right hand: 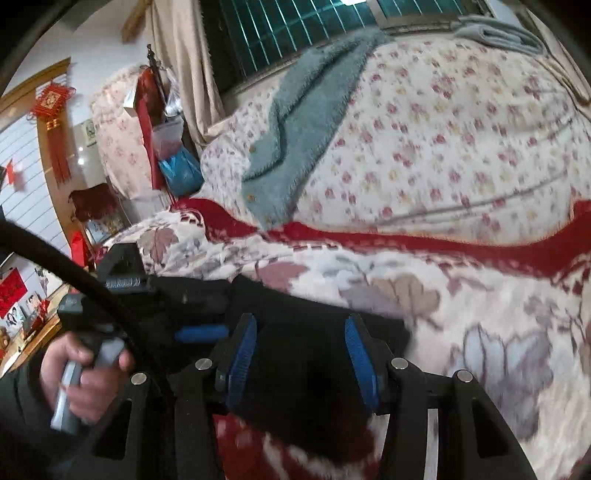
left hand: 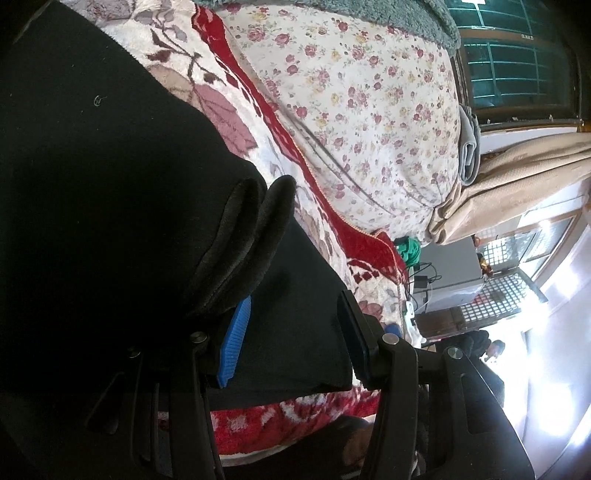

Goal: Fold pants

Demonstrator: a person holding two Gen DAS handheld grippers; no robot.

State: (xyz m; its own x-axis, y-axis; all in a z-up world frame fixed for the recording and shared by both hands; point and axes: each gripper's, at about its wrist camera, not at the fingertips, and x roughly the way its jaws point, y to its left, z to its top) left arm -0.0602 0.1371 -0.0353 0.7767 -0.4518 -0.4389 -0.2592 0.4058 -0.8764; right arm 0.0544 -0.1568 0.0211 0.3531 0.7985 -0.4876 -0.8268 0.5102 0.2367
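Observation:
The black pants (left hand: 110,184) lie on the patterned blanket and fill the left of the left wrist view, with a thick folded edge (left hand: 243,236) in the middle. My left gripper (left hand: 291,343) is open. Flat black cloth lies between its blue pads (left hand: 234,343), and the fold bulges over the left one. In the right wrist view my right gripper (right hand: 303,365) is open over an end of the pants (right hand: 303,332). Both pad faces (right hand: 242,365) show bare. A hand (right hand: 85,362) holds the left gripper (right hand: 199,332) beside it on the left.
A red, white and mauve leaf-patterned blanket (right hand: 480,332) covers the bed. Behind it lies a rose-print quilt (right hand: 443,147) with a teal fleece garment (right hand: 295,129) on it. Beige curtains (left hand: 517,184) and a barred window (right hand: 295,33) stand at the far side.

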